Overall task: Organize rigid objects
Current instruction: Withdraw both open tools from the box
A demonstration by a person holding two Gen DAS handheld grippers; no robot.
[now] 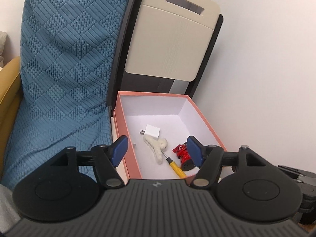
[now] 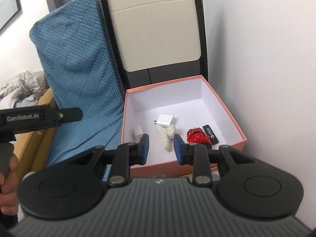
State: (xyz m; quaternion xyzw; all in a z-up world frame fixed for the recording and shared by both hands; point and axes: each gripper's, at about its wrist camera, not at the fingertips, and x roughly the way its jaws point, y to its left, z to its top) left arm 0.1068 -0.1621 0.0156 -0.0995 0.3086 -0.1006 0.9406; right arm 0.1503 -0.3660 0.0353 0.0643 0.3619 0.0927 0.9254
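Hovering above the open pink cardboard box (image 1: 205,118) with white lining, your left gripper (image 1: 157,150) has its blue-padded jaws spread wide and empty, while your right gripper (image 2: 161,148) holds its jaws at a narrow gap with nothing between them. The sorted things lie on the box floor: a white square plug charger (image 1: 153,131), a fluffy cream hair claw (image 1: 158,148) touching it, a yellow-handled screwdriver (image 1: 176,166) with its tip against the claw, and a glossy red figurine on a black base (image 1: 181,155) just beside the screwdriver. The right wrist view also shows a black stick-shaped drive (image 2: 210,134) next to the figurine and a small white cylinder (image 2: 139,132) near the left wall. The box sits pressed between a blue quilted cushion (image 1: 65,69) and the white wall (image 1: 266,59), in front of a folded beige table (image 1: 171,39). Your risks from here look modest but real: if you reach back in, the wide left jaws could clip the thin cardboard rim and shove the box, and the figurine, standing tall on its base, seems likely to topple if nudged. Nothing more to sort shows in either view, so you may have to look elsewhere.
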